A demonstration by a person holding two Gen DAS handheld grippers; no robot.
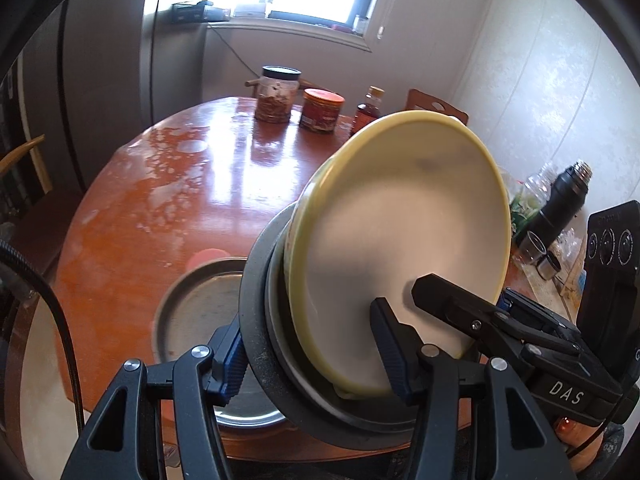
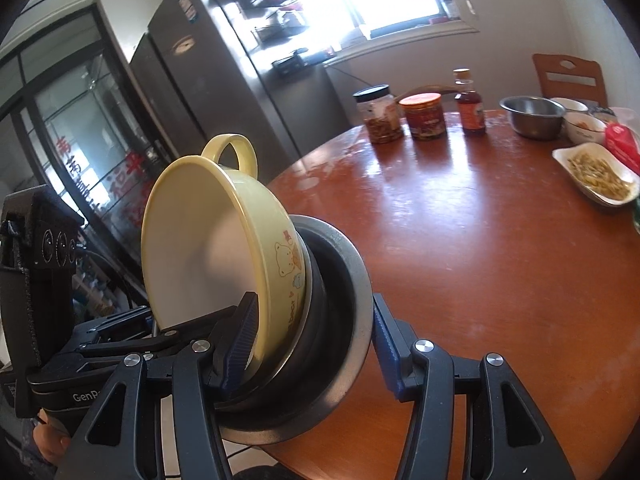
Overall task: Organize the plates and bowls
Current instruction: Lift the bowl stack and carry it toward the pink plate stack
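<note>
Yellow plastic is the one handled bowl [image 2: 224,236], which sits tilted in a nest of two more dishes, a black one [image 2: 324,280] and an outer metal one [image 2: 352,300], held above the near edge of the round wooden table [image 2: 460,260]. Both the left gripper [image 1: 316,356] and the right gripper [image 2: 312,344] are clamped on this nest, each with one finger inside the yellow bowl. On the table lie one flat metal plate [image 1: 192,304], two jars [image 2: 382,114] with brown and red food, one bottle [image 2: 470,104], one steel bowl [image 2: 534,114], and one white tray [image 2: 596,176] with yellowish food.

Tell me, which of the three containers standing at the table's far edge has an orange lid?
The middle jar: short, orange-lidded, between the black-lidded jar and the slim bottle.
</note>
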